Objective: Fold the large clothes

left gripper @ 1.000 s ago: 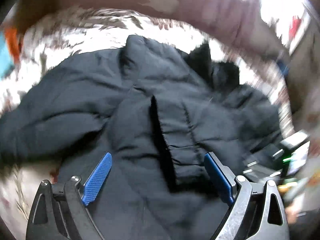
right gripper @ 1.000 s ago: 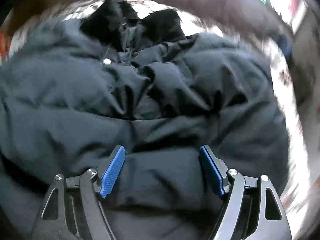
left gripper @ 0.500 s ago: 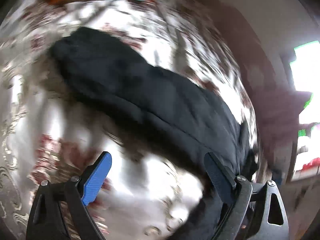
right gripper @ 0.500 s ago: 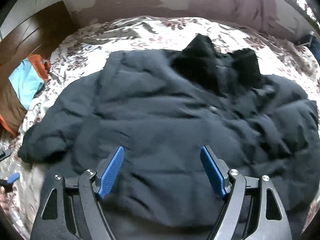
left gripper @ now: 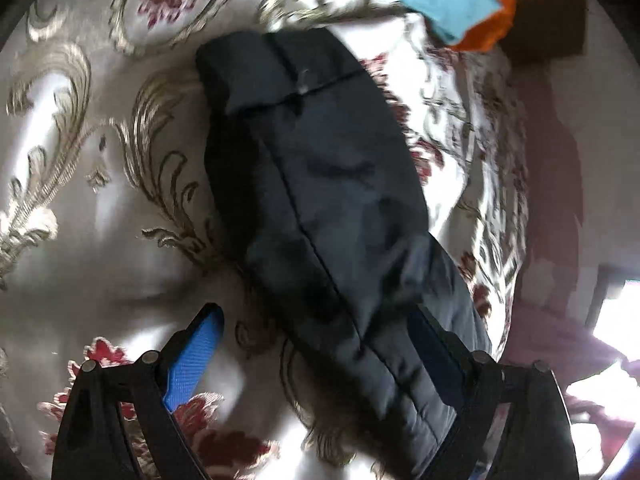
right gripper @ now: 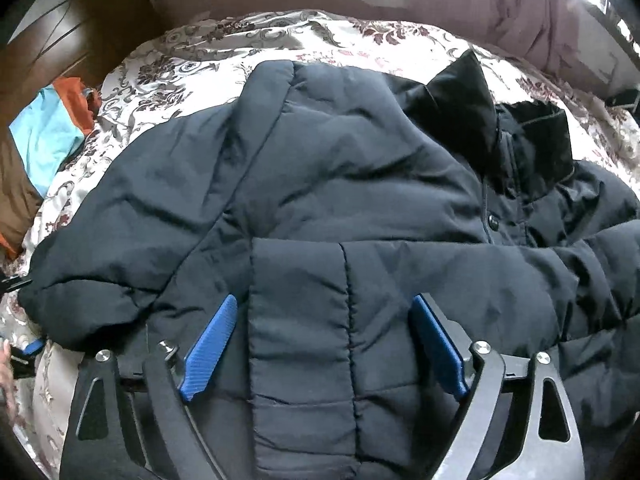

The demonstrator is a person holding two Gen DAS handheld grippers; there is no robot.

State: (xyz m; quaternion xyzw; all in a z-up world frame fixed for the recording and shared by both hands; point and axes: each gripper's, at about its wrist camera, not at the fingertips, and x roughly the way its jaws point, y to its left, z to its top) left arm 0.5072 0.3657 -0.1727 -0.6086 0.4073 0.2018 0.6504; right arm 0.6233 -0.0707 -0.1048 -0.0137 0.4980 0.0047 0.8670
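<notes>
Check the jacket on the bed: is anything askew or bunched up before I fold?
The dark padded jacket is laid out unevenly on the floral bedspread. One sleeve sticks straight out to the side; the other is folded across the front. The collar is rumpled. No damage shows.

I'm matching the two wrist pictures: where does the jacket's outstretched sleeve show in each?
Left wrist: the sleeve runs diagonally from upper centre to lower right, cuff at the top, over the floral bedspread.
Right wrist: the same sleeve lies at left, cuff at the far left edge.
Shared landmark: the blue and orange cloth, beyond the cuff.
</notes>
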